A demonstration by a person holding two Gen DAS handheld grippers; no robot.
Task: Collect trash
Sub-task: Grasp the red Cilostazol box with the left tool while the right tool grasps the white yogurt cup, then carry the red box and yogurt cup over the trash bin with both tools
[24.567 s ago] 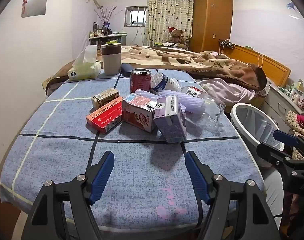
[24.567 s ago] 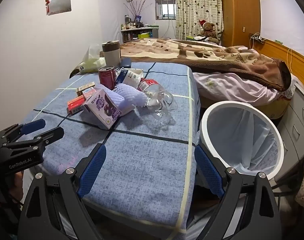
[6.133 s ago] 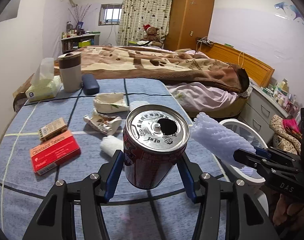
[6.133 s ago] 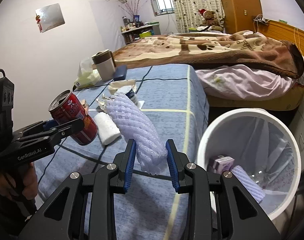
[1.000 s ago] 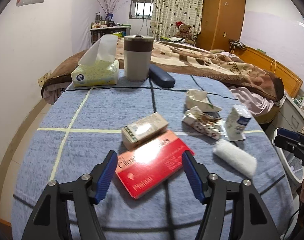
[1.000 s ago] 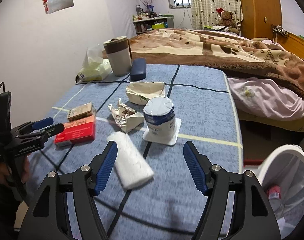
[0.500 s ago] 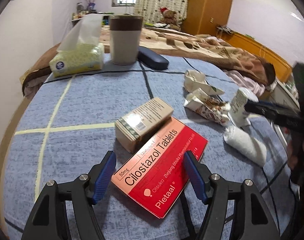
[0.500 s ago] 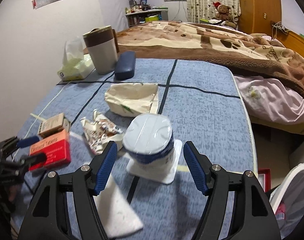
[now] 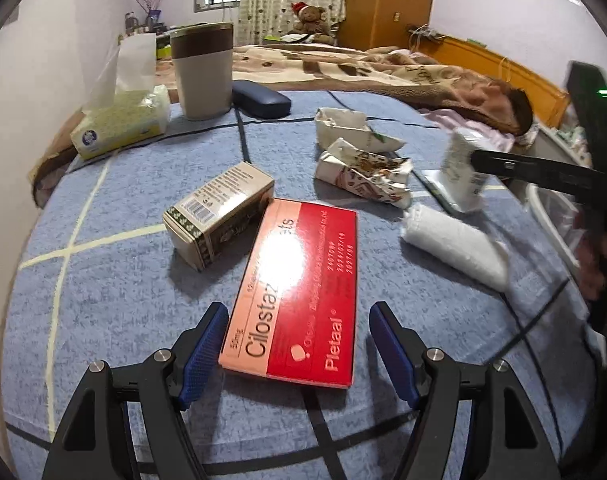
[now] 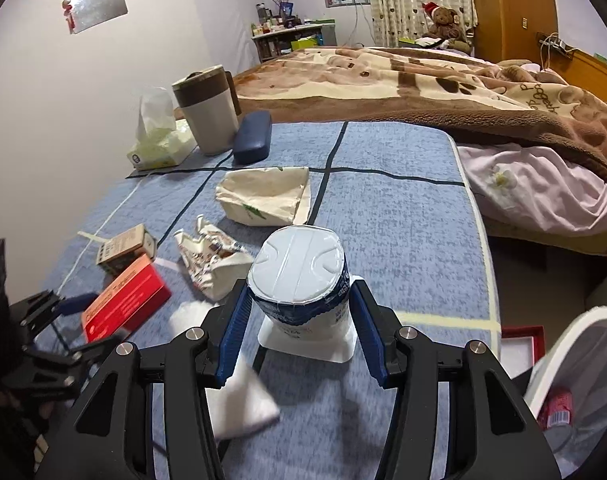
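Observation:
My left gripper [image 9: 297, 346] is open, its blue pads on either side of the near end of a red Cilostazol tablet box [image 9: 299, 284] lying flat on the blue cloth. A small tan box [image 9: 219, 214] sits just beyond it. My right gripper [image 10: 299, 328] straddles an upside-down white yogurt cup [image 10: 299, 280]; its pads stand close to the cup's sides, contact unclear. The cup also shows in the left wrist view [image 9: 463, 168]. A white paper roll [image 9: 453, 246], a crumpled wrapper [image 9: 363, 172] and a flattened carton [image 10: 267, 194] lie between. The white bin [image 10: 559, 360] is at the right.
A tumbler [image 9: 201, 74], a tissue pack [image 9: 121, 118] and a dark glasses case [image 9: 261, 98] stand at the table's far end. A bed with a brown blanket [image 10: 443, 80] lies beyond. The bin holds earlier trash, including a red can [image 10: 557, 406].
My left gripper has moved forward so the red box lies between its pads. My right gripper has moved forward and narrowed around the yogurt cup.

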